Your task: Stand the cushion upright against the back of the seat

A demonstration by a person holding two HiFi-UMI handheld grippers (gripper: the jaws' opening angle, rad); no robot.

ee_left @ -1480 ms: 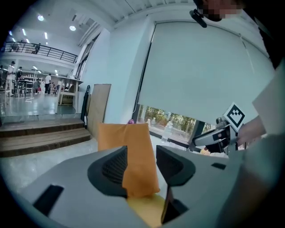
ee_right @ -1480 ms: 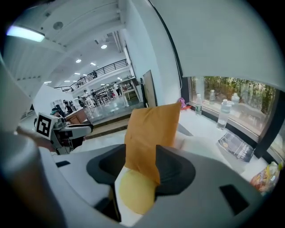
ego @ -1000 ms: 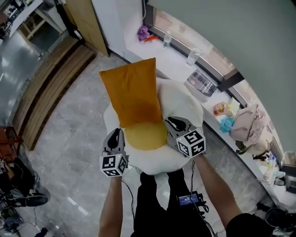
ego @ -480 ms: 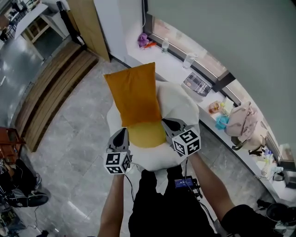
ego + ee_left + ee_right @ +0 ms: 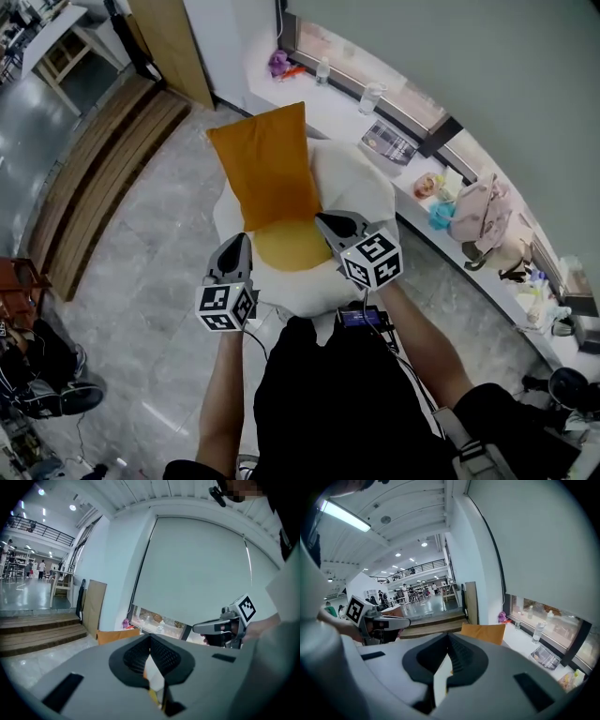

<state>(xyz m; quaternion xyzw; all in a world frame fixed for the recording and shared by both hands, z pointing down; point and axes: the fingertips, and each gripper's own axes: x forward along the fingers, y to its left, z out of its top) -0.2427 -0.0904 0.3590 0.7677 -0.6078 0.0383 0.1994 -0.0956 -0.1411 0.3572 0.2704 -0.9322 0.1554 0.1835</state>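
Cushion [image 5: 265, 164]: one, orange, stands leaning at the far side of the seat.
Seat [image 5: 361, 192]: one, white with a yellow middle.
Tongs: two, left tongs [image 5: 241, 240] and right tongs [image 5: 325, 220], both closed tight, holding nothing, over the seat's near edge.

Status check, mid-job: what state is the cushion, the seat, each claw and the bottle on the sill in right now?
Cushion: upright, leaning on the seat back, ungripped.
Seat: yellow centre partly covered by the cushion.
Left claw: shut, empty.
Right claw: shut, empty.
Bottle: upright.
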